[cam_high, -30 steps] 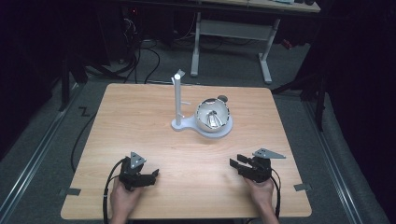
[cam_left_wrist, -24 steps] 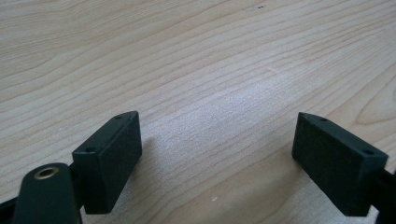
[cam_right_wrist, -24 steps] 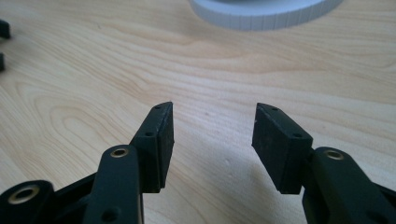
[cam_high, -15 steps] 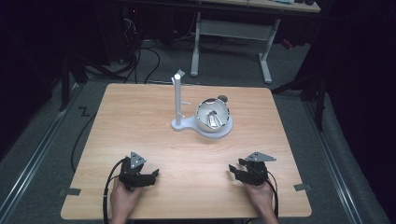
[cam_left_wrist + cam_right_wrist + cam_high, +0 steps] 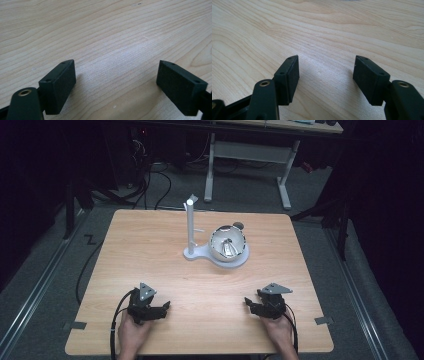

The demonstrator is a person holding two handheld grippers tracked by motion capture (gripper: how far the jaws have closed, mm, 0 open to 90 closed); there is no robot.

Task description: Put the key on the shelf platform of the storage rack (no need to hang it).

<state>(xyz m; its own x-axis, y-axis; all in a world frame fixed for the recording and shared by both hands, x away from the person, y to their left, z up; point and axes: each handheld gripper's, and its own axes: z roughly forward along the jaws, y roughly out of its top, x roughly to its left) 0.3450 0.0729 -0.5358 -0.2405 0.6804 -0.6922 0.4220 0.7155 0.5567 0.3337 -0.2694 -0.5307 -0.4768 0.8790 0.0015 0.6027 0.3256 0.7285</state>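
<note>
A: Where do the tongs rest?
B: Left gripper (image 5: 161, 308) and right gripper (image 5: 249, 304) lie released, empty, on the table (image 5: 150, 245); the right's jaws have just been opening.
A: The nearest object?
B: A metal bowl (image 5: 227, 244) on its white stand (image 5: 191, 227), well apart.

My left gripper (image 5: 165, 307) and right gripper (image 5: 248, 304) rest at the table's (image 5: 150, 250) near edge; the bowl (image 5: 227, 243) sits on the stand (image 5: 192, 227) mid-table, well apart.
</note>
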